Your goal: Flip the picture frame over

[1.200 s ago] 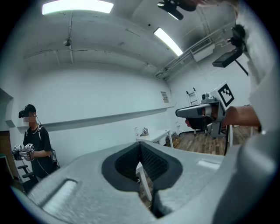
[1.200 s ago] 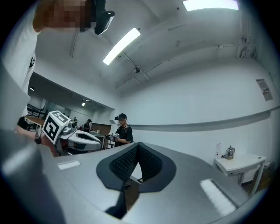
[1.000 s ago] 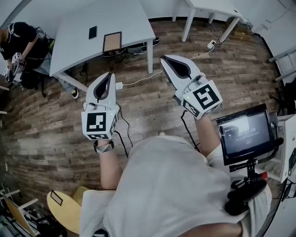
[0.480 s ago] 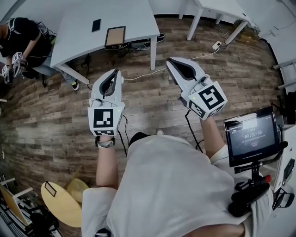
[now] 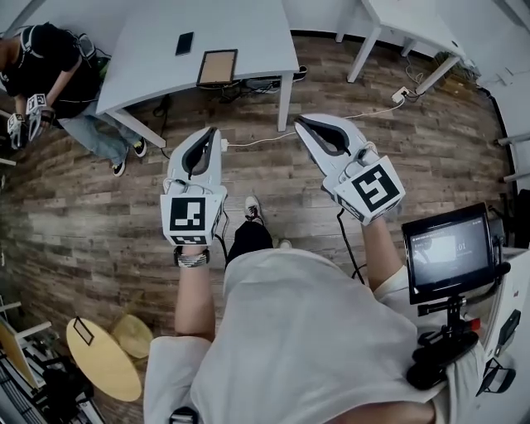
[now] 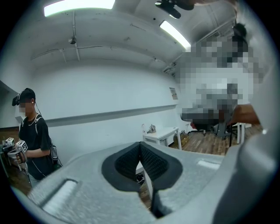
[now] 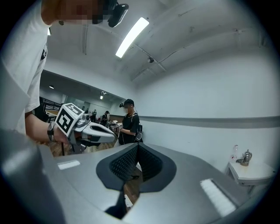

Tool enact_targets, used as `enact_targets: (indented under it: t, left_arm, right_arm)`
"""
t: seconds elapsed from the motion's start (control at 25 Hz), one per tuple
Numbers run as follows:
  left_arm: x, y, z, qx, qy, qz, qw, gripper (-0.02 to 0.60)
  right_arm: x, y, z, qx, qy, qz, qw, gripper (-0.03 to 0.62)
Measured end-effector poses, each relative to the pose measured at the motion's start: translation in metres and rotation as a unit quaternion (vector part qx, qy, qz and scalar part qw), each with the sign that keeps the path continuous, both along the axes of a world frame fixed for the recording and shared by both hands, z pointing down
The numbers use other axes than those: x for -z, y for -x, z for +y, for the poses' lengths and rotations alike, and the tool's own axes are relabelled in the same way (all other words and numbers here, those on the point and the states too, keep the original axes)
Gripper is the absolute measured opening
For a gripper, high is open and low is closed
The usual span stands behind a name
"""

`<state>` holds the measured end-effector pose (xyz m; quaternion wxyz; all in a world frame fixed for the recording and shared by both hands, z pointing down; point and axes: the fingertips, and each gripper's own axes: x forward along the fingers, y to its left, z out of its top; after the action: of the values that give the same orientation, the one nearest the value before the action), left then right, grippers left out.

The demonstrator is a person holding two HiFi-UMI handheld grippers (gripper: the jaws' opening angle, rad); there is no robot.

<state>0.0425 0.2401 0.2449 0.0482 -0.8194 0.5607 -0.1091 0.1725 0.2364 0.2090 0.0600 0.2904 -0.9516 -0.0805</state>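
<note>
The picture frame [image 5: 217, 66], a thin dark border round a brown panel, lies flat near the front edge of the grey table [image 5: 248, 33], with a black phone [image 5: 184, 43] behind it. Both grippers hang in the air over the wood floor, short of the table and touching nothing. My left gripper [image 5: 210, 134] points toward the table, jaws shut and empty; its pads meet in the left gripper view [image 6: 140, 145]. Level with it on the right, my right gripper [image 5: 303, 123] is also shut and empty [image 7: 138, 146]. The left gripper [image 7: 87, 130] shows in the right gripper view.
Another person [image 5: 41, 66] holding grippers stands at the table's left end. A second white table [image 5: 406, 21] is at the back right. Cables [image 5: 257, 139] run across the floor. A screen on a stand [image 5: 447, 252] is at my right, a round yellow stool [image 5: 103, 368] behind left.
The table and frame have slid lower and nearer in the head view. Both grippers have sunk a little and stayed shut. My foot now shows on the floor between the arms.
</note>
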Motion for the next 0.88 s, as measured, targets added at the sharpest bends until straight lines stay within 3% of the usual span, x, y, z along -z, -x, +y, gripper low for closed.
enact_targets:
  t: [0.32, 0.6, 0.64, 0.88]
  left_arm:
    - [-0.023, 0.051, -0.072, 0.027, 0.013, 0.013, 0.9995, 0.003]
    - [-0.043, 0.108, -0.169, 0.035, 0.034, 0.013, 0.9987, 0.003]
    - [-0.046, 0.115, -0.179, 0.036, 0.037, 0.011, 0.9986, 0.003]
    - [-0.051, 0.127, -0.177, 0.049, 0.045, 0.016, 0.9977, 0.003]
  right_arm:
    - [-0.015, 0.037, -0.078, -0.008, -0.02, 0.027, 0.999, 0.002]
    - [-0.04, 0.099, -0.18, -0.001, 0.009, 0.052, 0.999, 0.005]
    - [-0.044, 0.107, -0.191, 0.002, 0.013, 0.057, 0.998, 0.03]
    - [-0.051, 0.126, -0.199, 0.011, 0.016, 0.086, 0.996, 0.057]
